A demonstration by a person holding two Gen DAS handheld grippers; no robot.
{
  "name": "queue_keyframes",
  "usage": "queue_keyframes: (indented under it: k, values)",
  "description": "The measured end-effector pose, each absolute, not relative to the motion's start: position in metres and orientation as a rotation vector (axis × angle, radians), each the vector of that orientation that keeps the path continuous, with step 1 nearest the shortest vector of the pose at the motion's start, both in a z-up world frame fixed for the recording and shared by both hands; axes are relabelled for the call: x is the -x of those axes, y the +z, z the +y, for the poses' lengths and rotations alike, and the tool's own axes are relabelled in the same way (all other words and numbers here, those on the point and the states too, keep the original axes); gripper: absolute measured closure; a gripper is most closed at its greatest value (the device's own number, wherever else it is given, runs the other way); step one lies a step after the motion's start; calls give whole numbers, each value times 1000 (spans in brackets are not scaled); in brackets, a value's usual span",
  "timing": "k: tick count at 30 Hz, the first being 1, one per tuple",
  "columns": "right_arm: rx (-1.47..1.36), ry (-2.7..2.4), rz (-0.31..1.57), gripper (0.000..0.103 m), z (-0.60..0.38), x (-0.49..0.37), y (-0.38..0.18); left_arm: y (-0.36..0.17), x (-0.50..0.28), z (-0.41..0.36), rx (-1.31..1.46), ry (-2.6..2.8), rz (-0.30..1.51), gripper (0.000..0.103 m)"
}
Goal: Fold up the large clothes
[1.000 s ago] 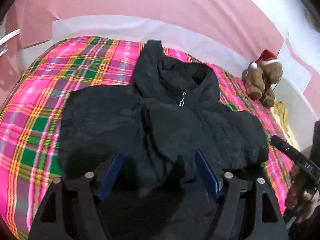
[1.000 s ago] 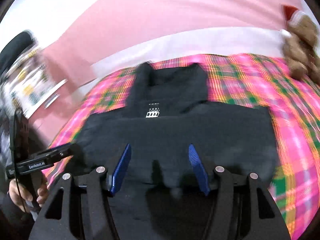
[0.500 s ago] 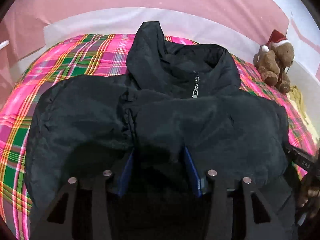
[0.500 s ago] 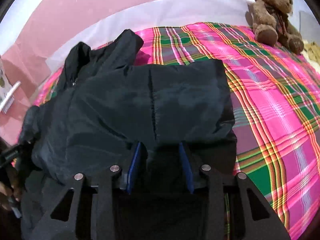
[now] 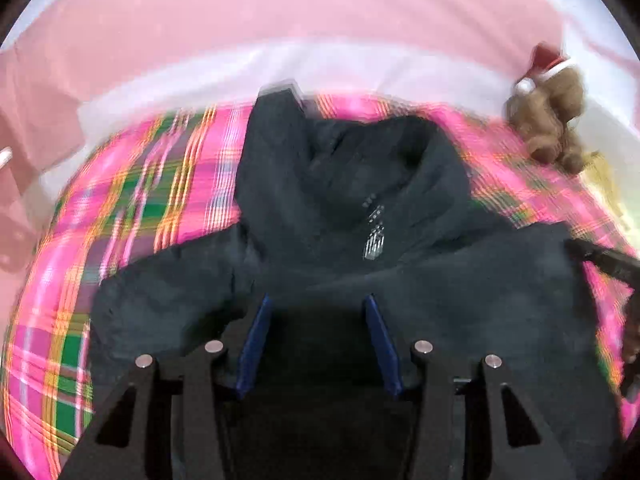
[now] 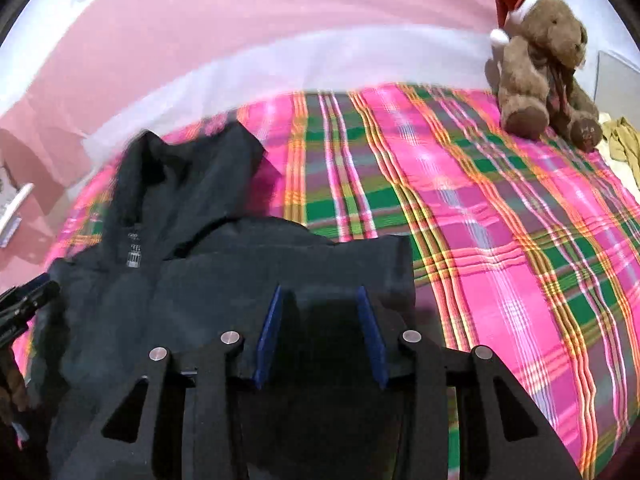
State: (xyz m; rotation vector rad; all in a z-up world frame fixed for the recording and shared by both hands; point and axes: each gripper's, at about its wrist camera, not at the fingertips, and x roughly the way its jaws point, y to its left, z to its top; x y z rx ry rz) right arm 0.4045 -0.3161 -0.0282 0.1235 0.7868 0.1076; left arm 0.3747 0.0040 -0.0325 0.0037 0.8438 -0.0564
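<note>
Your jacket (image 5: 400, 272) lies on the bed (image 6: 500, 208), collar end toward the wall, with its near hem drawn up over the body so one crosswise fold looks made. The zip pull shows just below the collar. What is left, as I judge it, is to lay that hem flat, square the sides and probably fold once more; the hood end bunches up by the far edge and has not been tucked.

Your left hand-held gripper (image 5: 316, 312) sits at the near edge of the jacket with its blue fingers (image 5: 256, 336) apart and dark cloth between them, not pinched as far as the blur lets you see. Your right hand-held gripper (image 6: 320, 304) has its jaws apart too, over the jacket's right corner; whether cloth lies inside them you cannot tell.

A teddy bear (image 6: 544, 60) in a red hat sits at the far right corner of the bed, well apart from the jacket. Beside it lies some yellowish cloth (image 6: 620, 140). Neither blocks the fold; the plaid cover to the right is free for spreading.
</note>
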Motion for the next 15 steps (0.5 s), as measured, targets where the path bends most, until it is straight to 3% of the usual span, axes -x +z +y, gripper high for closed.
queue_keyframes:
  k: [3,8,15]
  values:
    - [-97,91,863,63,-318,-421,-59,-59,-381,14,37,-82,833,48]
    - [-117,101,829,64,-321,-418,-81,-67,-380,9,7,-70,800,48]
    - [-129,85,777,64,-326,-390,-38,-26,-361,14,59,-52,808,50]
